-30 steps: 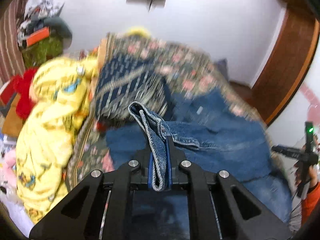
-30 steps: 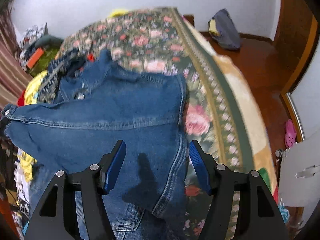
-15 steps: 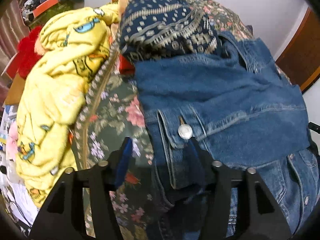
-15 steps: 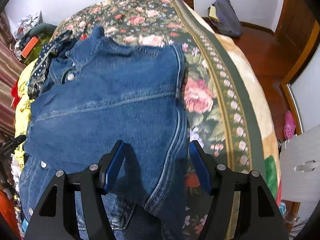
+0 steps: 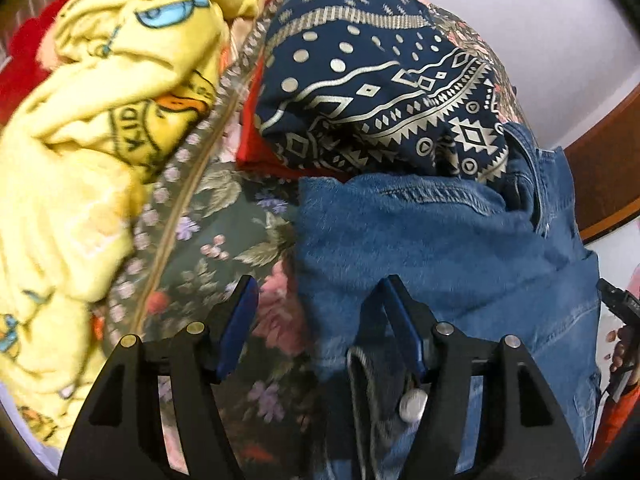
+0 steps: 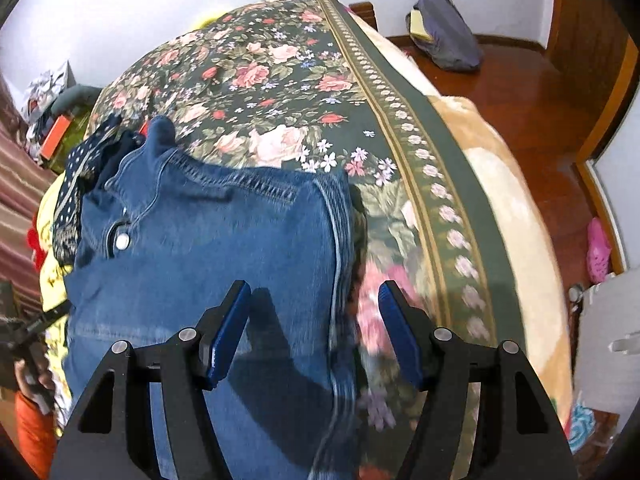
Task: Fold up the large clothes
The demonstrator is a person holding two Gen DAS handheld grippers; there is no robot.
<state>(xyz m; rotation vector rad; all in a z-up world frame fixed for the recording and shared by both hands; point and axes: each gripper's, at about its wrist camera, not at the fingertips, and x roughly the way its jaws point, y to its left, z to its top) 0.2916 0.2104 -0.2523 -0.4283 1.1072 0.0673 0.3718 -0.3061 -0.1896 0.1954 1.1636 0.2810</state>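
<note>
A blue denim jacket (image 6: 224, 248) lies folded on the floral bedspread (image 6: 280, 92), collar toward the far side. In the left wrist view the jacket (image 5: 432, 248) fills the right half. My left gripper (image 5: 318, 300) is open, low over the jacket's left edge, with a hem and metal button (image 5: 414, 406) just under its right finger. My right gripper (image 6: 314, 304) is open over the jacket's right edge, holding nothing.
A navy patterned garment (image 5: 384, 80) and a yellow cartoon blanket (image 5: 100, 128) lie beyond the jacket on the left. A red cloth (image 5: 252, 148) shows between them. The bed's edge and wooden floor (image 6: 540, 100) with a grey bag (image 6: 444, 32) lie right.
My left gripper let go of the denim edge it held a second ago and opened; it has moved lower and closer. The jacket now lies flat. The right gripper stayed open and dropped nearer.
</note>
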